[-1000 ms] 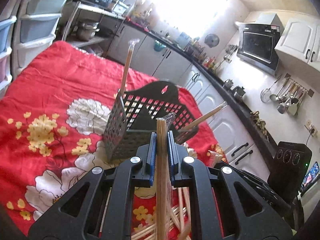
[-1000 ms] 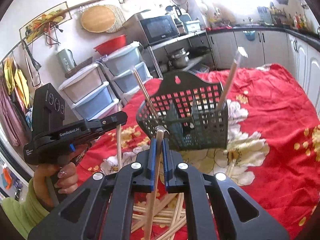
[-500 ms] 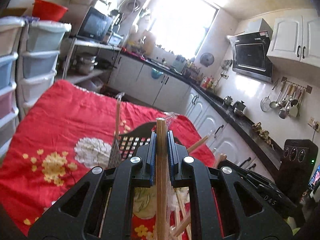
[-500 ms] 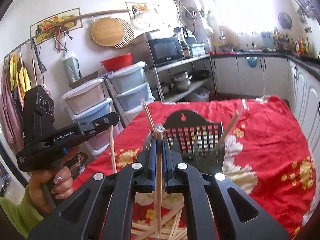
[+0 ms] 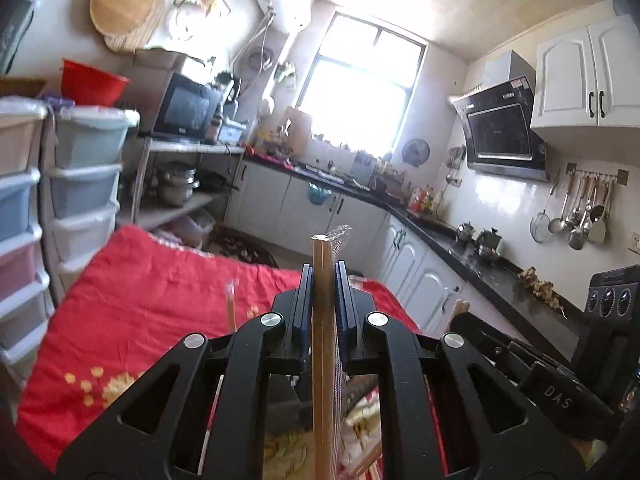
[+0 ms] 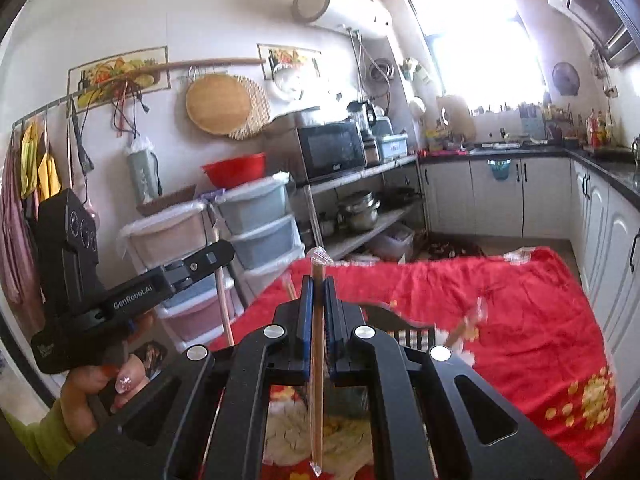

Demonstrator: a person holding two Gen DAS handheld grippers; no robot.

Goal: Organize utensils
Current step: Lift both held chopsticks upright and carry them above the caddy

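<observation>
black basket (image 6: 412, 330) mostly hidden behind right tongs (image 6: 318, 300); chopstick (image 6: 466, 322) beside it blurred.

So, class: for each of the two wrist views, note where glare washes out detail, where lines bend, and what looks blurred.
Left wrist view: the window is blown out and glare spreads over the ceiling; the drawer stack bows at the frame edge. Right wrist view: the window is overexposed too, the cabinets curve, and the chopstick standing in the black basket is smeared.
</observation>
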